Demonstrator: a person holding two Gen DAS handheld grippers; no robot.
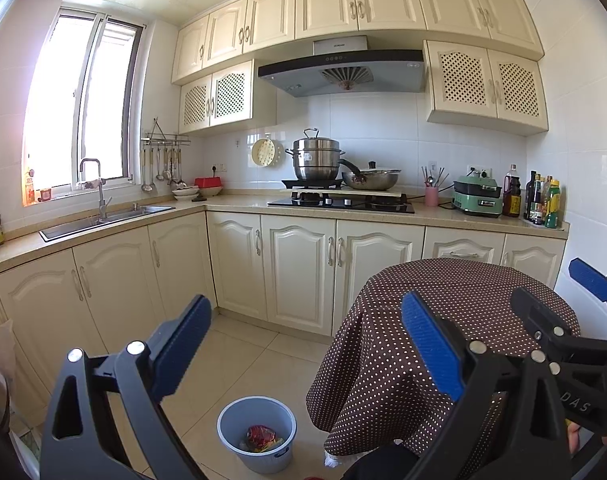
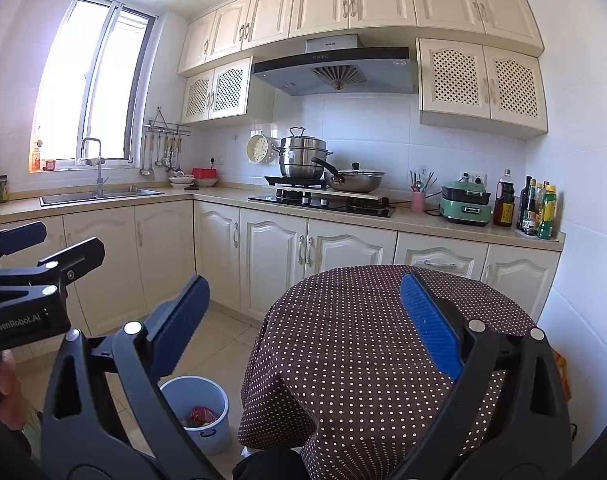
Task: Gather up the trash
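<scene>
black gripper (image 1: 307, 344) frames, blue pads (image 1: 431, 344) (silver screws).

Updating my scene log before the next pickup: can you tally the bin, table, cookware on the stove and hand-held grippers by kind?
Trash bin: 1
Round table: 1
Steamer pot: 1
Lidded pan: 1
Hand-held grippers: 2, the left hand-held gripper and the right hand-held gripper, both open
Total: 6
</scene>
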